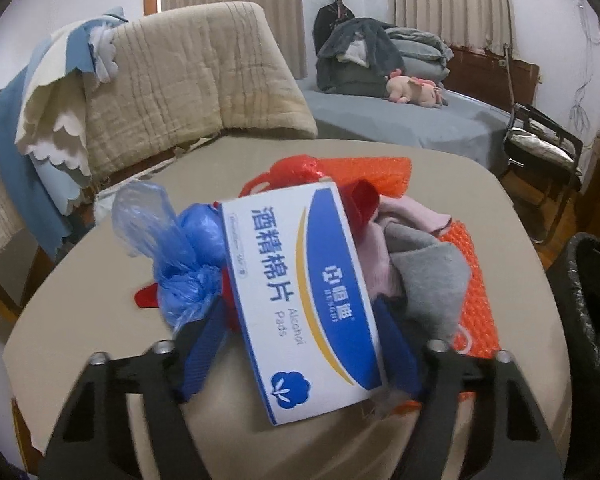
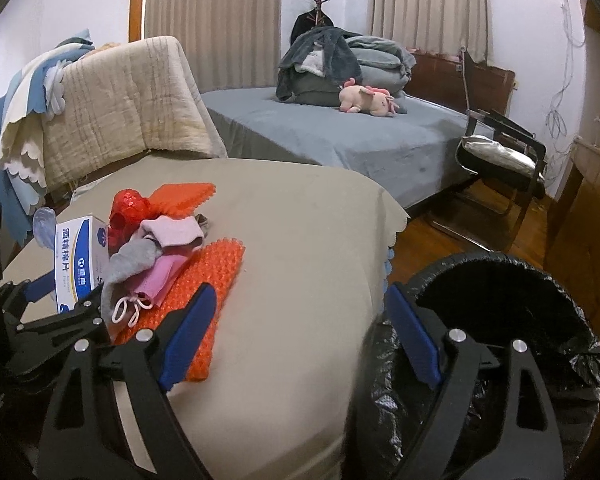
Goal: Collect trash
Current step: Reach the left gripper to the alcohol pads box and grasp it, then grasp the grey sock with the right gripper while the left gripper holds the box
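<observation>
A white and blue alcohol pads box (image 1: 304, 292) lies between the fingers of my left gripper (image 1: 300, 344), which closes on its sides; it also shows in the right wrist view (image 2: 80, 260). Beside it lie a crumpled blue plastic bag (image 1: 180, 256), red plastic (image 1: 296, 168), orange bubble wrap (image 1: 476, 300), and pink and grey cloth (image 1: 424, 268), all on the beige table (image 2: 300, 240). My right gripper (image 2: 300, 328) is open and empty over the table's right edge, next to a bin with a black liner (image 2: 500, 320).
A chair draped with a beige quilt (image 1: 188, 88) stands behind the table. A grey-blue bed (image 2: 360, 136) with folded clothes and a pink plush toy (image 2: 366, 98) lies beyond. A black chair (image 2: 500, 160) stands on the wooden floor at right.
</observation>
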`<state>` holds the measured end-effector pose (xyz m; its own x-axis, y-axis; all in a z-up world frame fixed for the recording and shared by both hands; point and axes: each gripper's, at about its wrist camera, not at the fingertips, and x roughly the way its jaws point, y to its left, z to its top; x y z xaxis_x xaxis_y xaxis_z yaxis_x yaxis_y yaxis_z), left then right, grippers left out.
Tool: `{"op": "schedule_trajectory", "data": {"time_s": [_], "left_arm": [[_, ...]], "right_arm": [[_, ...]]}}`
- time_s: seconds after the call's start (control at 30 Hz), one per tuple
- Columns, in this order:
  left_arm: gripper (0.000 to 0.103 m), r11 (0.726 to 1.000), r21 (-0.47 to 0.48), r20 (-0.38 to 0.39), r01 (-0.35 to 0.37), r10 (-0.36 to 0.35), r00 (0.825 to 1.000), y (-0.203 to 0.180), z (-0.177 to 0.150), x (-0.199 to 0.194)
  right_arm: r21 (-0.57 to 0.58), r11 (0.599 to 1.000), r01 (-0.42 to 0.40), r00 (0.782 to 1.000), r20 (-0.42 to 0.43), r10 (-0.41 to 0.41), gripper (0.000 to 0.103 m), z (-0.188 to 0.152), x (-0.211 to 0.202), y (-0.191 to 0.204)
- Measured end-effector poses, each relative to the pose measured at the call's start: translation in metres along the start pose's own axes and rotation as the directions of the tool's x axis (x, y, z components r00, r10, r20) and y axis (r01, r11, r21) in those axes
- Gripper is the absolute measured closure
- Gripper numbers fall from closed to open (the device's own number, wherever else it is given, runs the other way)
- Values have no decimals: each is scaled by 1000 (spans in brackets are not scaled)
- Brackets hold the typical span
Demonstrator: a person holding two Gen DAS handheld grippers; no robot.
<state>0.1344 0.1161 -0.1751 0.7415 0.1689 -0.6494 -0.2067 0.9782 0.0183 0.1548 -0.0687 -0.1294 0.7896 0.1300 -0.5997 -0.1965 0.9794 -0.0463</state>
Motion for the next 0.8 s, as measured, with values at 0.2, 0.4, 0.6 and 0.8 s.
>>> {"op": "schedule_trajectory", "data": {"time_s": [0.2,0.4,0.6,0.8], "left_arm": [[43,999,-10,31,41,-41,999,8,0,-15],[43,998,-7,68,65,-64,996,26,5,-45],[44,999,-16,48,45,-44,998,47,-2,-46],[44,998,-48,27,46,-44,999,59,-11,-42]], "right_arm": [[-9,999,-34,999,28,34,19,10,-2,12],[-27,995,-91,995,47,92,21,18,-6,34],[-47,987,-151,988,24,152,27,18,0,58],[-52,981,-186,982,-14,186,36,13,8,71]]}}
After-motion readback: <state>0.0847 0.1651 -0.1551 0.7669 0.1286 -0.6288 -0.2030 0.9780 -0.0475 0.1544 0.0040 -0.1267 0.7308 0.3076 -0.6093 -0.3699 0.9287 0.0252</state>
